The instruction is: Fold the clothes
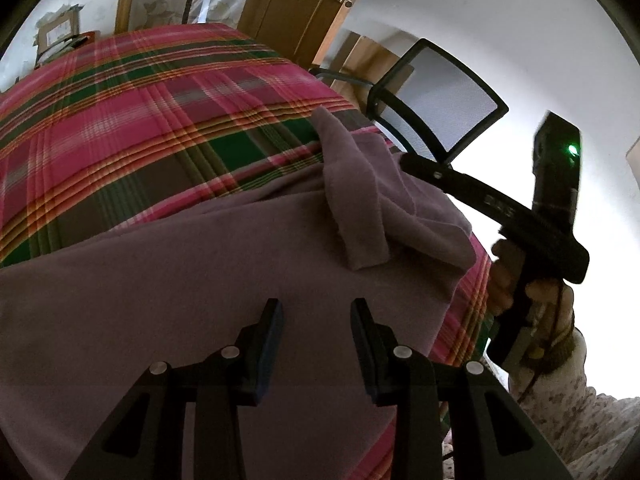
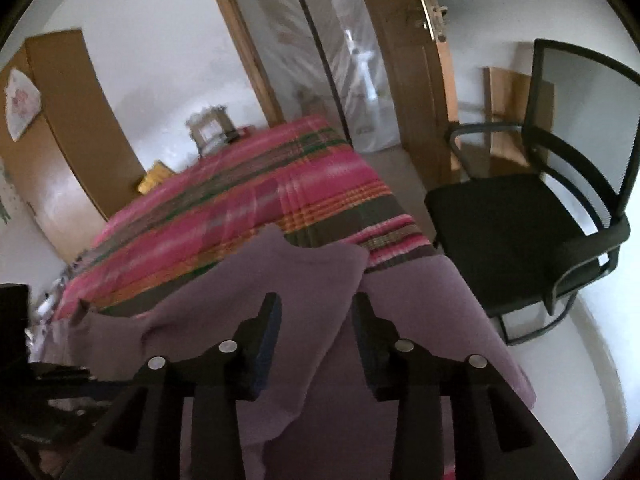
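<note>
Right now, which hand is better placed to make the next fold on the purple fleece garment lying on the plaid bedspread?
Probably the right. Its tongs stand open right over the purple fleece garment's folded-over sleeve and loose edge. The left tongs hover open above flat, smooth cloth, with no edge nearby.

Both the left gripper (image 1: 316, 308) and right gripper (image 2: 316, 304) gape, empty.

You have a plaid cover (image 2: 256, 200) spread over the surface, with a picture frame (image 2: 210, 128) at its far end. To the right stands a black mesh chair (image 2: 520, 220). Far behind, a wooden door (image 2: 404, 60) stands open; a wardrobe (image 2: 68, 120) is left.
</note>
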Demonstrator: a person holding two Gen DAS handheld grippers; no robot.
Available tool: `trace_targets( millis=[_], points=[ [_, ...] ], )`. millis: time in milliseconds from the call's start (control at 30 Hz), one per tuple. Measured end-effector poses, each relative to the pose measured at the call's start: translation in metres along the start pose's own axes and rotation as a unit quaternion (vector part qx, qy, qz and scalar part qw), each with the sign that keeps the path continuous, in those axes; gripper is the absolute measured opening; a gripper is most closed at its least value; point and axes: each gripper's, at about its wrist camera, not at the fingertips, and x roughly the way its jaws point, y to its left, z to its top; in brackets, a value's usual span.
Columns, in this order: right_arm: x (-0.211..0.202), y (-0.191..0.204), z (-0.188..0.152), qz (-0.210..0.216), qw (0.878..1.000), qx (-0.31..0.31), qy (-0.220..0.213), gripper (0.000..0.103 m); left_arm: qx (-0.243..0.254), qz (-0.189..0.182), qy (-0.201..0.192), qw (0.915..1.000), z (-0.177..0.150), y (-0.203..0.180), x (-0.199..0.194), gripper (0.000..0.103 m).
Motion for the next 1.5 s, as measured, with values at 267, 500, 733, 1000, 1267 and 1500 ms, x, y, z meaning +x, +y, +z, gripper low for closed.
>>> trace_targets(
  millis=[267, 500, 733, 1000, 1267, 1500],
  points=[
    [0.028, -0.004, 0.016, -0.01, 1.0, -0.006, 0.02, 0.039, 0.0, -0.003, -0.002, 1.0, -0.001, 0.002, -0.001, 0.035],
    [0.042, -0.008, 0.028, -0.038, 0.999, 0.0, 0.037, 0.039, 0.001, -0.004, -0.003, 1.0, -0.001, 0.002, 0.001, 0.036],
    [0.054, -0.007, 0.032, -0.052, 0.997, -0.008, 0.055, 0.039, 0.002, -0.001, -0.004, 1.0, 0.0, 0.001, 0.003, 0.036],
    [0.059, -0.008, 0.032, -0.037, 0.997, -0.014, 0.059, 0.032, 0.005, 0.007, -0.005, 1.0, 0.001, -0.002, 0.005, 0.036],
    [0.043, -0.003, 0.032, -0.009, 0.999, -0.027, 0.027, 0.008, 0.004, 0.014, -0.006, 0.9999, 0.002, -0.004, 0.006, 0.038],
    [0.02, -0.006, 0.039, -0.014, 1.0, -0.024, -0.007, 0.008, 0.006, 0.024, -0.006, 0.9997, 0.004, -0.009, 0.008, 0.038]
  ],
)
